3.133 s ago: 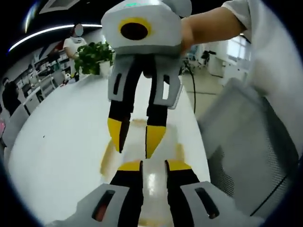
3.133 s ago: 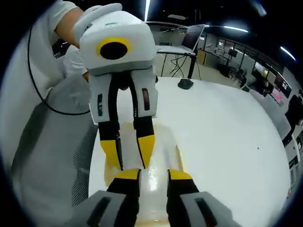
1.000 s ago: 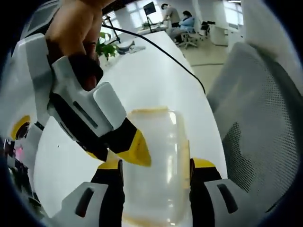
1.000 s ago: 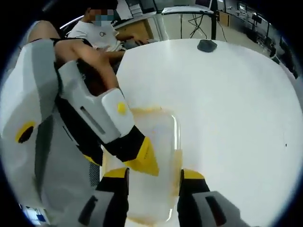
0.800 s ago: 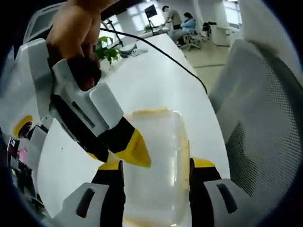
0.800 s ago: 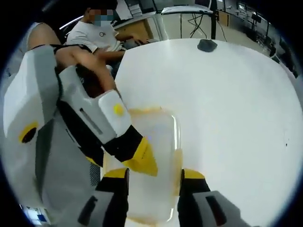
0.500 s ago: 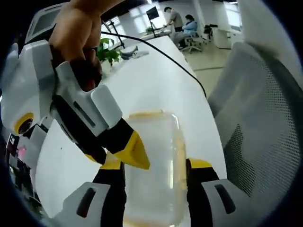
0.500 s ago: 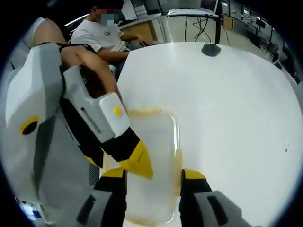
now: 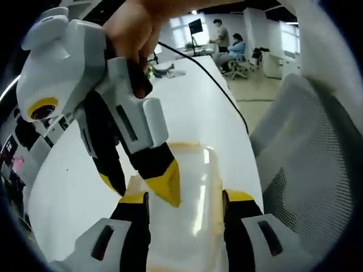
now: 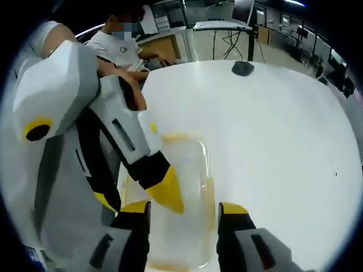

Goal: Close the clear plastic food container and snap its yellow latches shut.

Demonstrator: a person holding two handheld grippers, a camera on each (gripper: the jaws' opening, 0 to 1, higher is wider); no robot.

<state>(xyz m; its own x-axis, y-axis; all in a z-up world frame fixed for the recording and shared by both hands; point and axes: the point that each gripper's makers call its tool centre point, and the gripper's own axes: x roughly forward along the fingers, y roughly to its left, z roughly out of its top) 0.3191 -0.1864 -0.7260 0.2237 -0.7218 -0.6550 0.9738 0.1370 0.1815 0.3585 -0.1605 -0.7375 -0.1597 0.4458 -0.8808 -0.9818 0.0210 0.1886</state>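
Now the right claw [image 9: 144,184] has been lifted more upright over the clear plastic food container [image 9: 184,209], jaws apart. The box sits on the white bench [image 10: 272,130] between the left claw's [image 9: 184,198] apart jaws. Latch pressing seems next.

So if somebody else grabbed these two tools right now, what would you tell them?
Left gripper: open, jaws either side of the container on the white table.
Right gripper: open, also straddling the container, from the other end.
Each gripper's yellow tips reach over the lid in the other's view.
Done: the lid looks down on the container.
Left: whether the yellow latches are snapped can't be told; check and press them.
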